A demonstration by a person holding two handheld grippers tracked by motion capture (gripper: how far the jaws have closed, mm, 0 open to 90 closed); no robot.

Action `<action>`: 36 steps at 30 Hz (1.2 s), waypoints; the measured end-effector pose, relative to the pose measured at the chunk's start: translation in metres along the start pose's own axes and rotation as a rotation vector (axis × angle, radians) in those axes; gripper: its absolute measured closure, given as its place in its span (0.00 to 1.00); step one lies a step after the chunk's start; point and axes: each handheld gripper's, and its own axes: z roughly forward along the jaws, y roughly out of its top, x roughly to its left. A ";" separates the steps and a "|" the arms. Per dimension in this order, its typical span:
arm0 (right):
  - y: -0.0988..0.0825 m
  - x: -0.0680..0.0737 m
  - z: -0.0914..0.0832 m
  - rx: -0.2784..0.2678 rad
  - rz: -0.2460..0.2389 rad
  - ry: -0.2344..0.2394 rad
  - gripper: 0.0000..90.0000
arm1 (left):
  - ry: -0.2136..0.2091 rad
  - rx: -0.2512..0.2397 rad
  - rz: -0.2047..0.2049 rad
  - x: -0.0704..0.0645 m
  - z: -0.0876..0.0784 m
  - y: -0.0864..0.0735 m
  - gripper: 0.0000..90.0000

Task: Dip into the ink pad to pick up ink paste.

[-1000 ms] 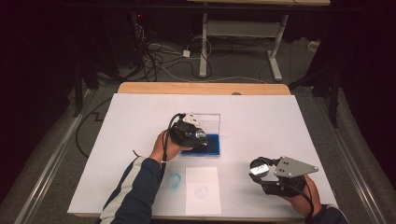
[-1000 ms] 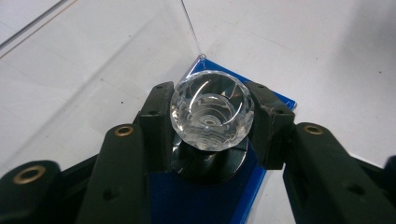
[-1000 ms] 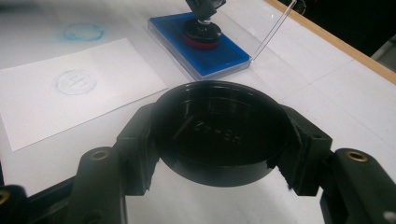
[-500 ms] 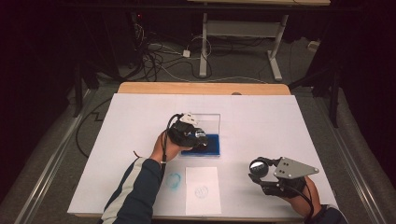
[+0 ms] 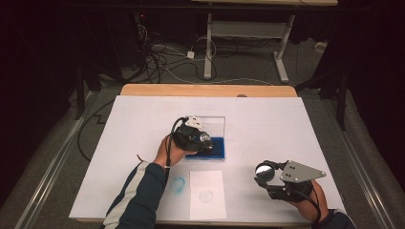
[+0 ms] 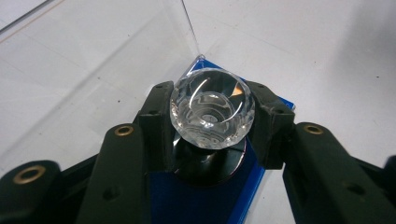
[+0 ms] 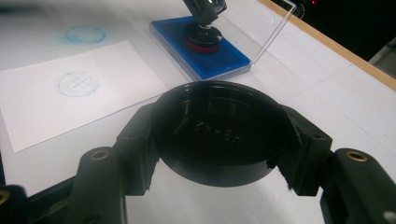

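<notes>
high view, going left to right: low left of the frame, a person's striped sleeve (image 5: 138,195) comes up from the bottom edge w/ the left hand (image 5: 168,151) at its end. next to the sleeve, on the white table (image 5: 143,119), is a smudgy blue ring mark (image 5: 178,183). just right of it lies a white paper (image 5: 206,194) w/ a round blue print on it. above the paper, near the middle of the frame, the left gripper (image 5: 203,142) sits over the blue ink pad (image 5: 216,148), & the pad's clear lid (image 5: 210,125) stands up behind it. far low right, the right gripper (image 5: 267,174) is well apart from the pad, w/ a grey plate on top. in the left gripper view the two black jaws are clamped on a stamp (image 6: 212,108) w/ a clear knob, one jaw on each side of the knob, mid frame. the stamp's dark round base rests on the blue pad; can't tell how hard it presses. in the right gripper view the jaws are squeezed on a round black cap (image 7: 219,133), mid frame, open side up, w/ some raised letters inside, too dim to read. above the cap, upper mid, you see the blue pad & the stamp on it; upper left is the paper w/ its print.
</notes>
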 end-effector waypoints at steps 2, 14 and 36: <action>0.000 0.000 0.000 0.001 -0.002 0.000 0.43 | 0.001 -0.002 0.000 0.000 0.000 0.000 0.60; 0.001 0.000 -0.001 -0.004 -0.007 -0.006 0.43 | -0.011 -0.014 -0.010 0.002 0.001 -0.001 0.60; 0.000 -0.002 -0.001 0.001 -0.007 -0.009 0.43 | 0.014 0.000 0.007 -0.002 -0.001 0.001 0.60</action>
